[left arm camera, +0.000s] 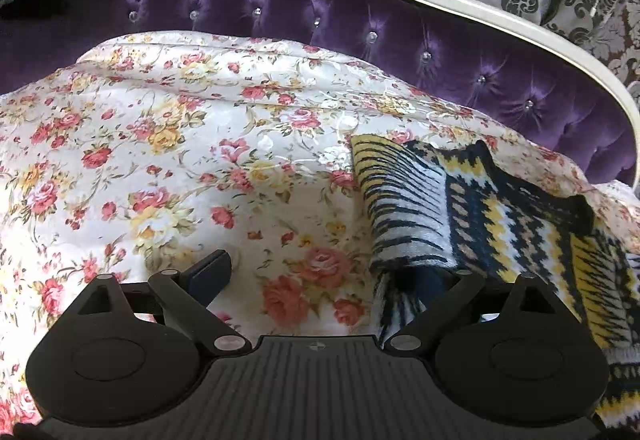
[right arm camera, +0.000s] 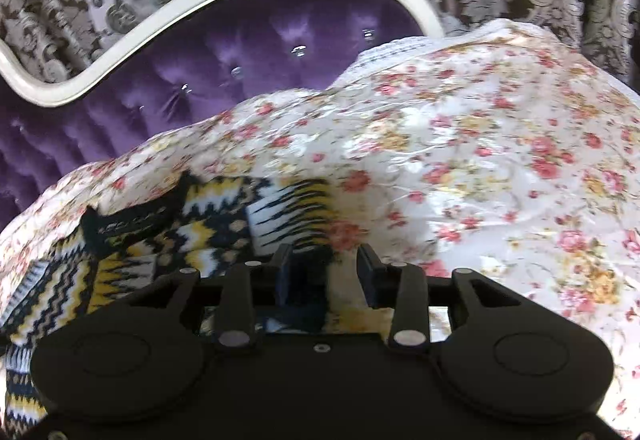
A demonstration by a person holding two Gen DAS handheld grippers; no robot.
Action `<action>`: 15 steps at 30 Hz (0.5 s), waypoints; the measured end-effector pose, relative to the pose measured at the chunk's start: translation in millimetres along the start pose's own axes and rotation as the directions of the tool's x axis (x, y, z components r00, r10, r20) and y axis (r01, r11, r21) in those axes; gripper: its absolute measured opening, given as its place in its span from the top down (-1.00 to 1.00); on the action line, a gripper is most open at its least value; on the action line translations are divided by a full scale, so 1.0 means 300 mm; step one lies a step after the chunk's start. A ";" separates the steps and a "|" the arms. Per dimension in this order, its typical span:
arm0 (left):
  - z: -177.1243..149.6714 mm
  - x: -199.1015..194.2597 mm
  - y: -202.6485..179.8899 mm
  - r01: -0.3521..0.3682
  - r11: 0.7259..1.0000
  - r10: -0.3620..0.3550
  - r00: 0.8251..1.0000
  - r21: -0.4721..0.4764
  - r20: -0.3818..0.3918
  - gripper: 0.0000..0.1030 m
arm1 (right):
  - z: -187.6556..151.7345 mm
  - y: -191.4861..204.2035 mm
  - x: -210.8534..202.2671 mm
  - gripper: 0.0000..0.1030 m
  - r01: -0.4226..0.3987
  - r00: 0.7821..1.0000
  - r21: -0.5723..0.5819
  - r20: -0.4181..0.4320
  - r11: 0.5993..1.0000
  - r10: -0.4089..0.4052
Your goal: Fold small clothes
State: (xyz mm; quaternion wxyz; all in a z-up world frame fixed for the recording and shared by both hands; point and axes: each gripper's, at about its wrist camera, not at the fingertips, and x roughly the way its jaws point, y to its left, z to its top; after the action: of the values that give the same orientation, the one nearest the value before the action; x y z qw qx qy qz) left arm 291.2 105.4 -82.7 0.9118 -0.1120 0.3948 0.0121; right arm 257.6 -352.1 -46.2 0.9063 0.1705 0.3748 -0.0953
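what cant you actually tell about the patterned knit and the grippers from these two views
- Left wrist view: the left gripper's right finger is hidden under the patterned knit; contact unclear.
- Both views: the knit runs off the frame edge and behind the gripper bodies; its full shape is unknown.
- Right wrist view: motion blur around the right gripper; whether the pads touch fabric is unclear.

We see the patterned knit garment (left arm camera: 480,208) cut off at the frame's right edge, its fold hiding the left tool's (left arm camera: 320,268) right finger; the right wrist view is motion-blurred

The knitted garment (left arm camera: 480,216) lies on the bedspread (left arm camera: 180,160) at three o'clock; the headboard (left arm camera: 280,0) stands behind at twelve.
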 end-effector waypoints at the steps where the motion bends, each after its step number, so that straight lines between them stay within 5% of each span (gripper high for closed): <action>1: 0.001 -0.003 0.005 0.005 1.000 -0.005 1.000 0.004 -0.005 -0.83 | 0.005 -0.011 -0.009 0.07 -0.007 1.000 0.014 0.008 1.000 0.006; 6: -0.006 -0.016 0.026 0.020 0.999 -0.019 0.999 0.049 -0.026 -0.83 | 0.013 -0.013 -0.022 -0.06 -0.034 0.999 0.018 0.025 0.999 0.033; 11: -0.014 -0.060 0.057 -0.122 0.985 0.126 0.992 0.119 -0.024 -0.81 | 0.017 -0.062 -0.015 -0.07 -0.134 0.990 0.147 -0.009 0.980 0.137; 15: -0.003 -0.159 0.058 -0.162 0.981 0.151 0.983 0.110 0.100 -0.81 | 0.020 -0.091 -0.005 -0.07 -0.198 0.978 0.220 -0.028 0.955 0.209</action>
State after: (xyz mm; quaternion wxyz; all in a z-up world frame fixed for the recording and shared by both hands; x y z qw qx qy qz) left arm 255.8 125.3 -52.1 0.9301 -0.0263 0.3605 0.0657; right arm 252.2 -379.6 -47.8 0.8774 0.3081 0.3658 -0.0373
